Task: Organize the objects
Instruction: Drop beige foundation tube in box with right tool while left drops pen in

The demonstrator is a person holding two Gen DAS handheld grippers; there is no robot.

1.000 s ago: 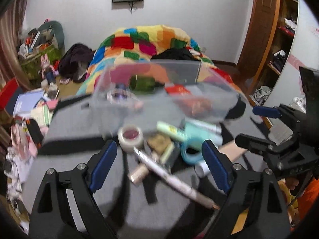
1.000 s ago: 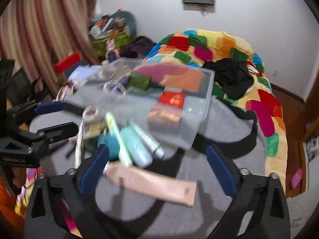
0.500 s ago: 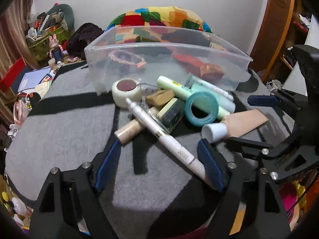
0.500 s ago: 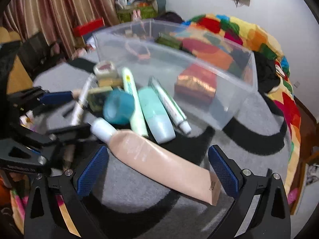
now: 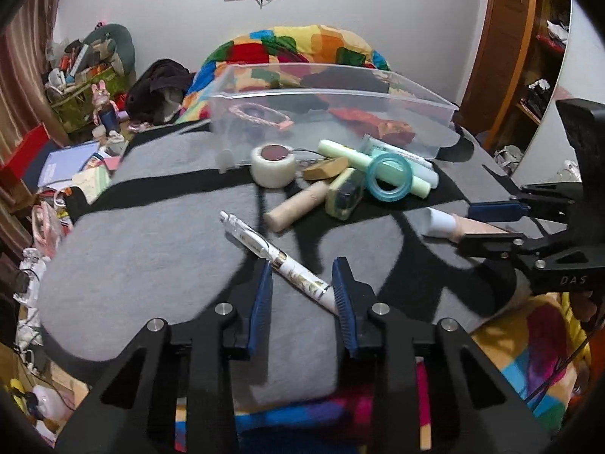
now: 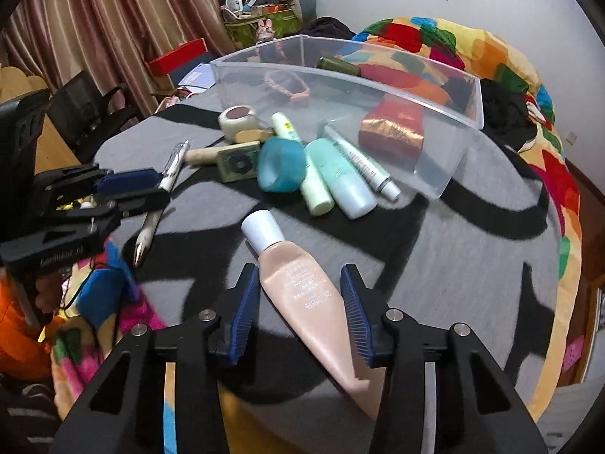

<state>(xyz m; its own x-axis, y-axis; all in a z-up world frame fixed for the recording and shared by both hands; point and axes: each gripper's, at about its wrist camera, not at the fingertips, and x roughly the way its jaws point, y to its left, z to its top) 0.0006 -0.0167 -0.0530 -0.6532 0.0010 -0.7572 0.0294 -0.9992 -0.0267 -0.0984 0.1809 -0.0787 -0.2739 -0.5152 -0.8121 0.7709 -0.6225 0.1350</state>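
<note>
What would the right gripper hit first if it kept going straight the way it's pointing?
Probably the beige tube, already lying between the right gripper fingers; past its white cap the grey blanket looks bare.

One pen [image 5: 278, 256], one bin [image 5: 435, 108], five tubes [image 6: 298, 283]

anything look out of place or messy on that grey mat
Yes: most items lie in a jumbled pile on the grey mat outside the clear bin: tape roll, teal ring and tubes overlap one another. The pen and the beige tube lie apart from the pile, each between a gripper's fingers.
</note>
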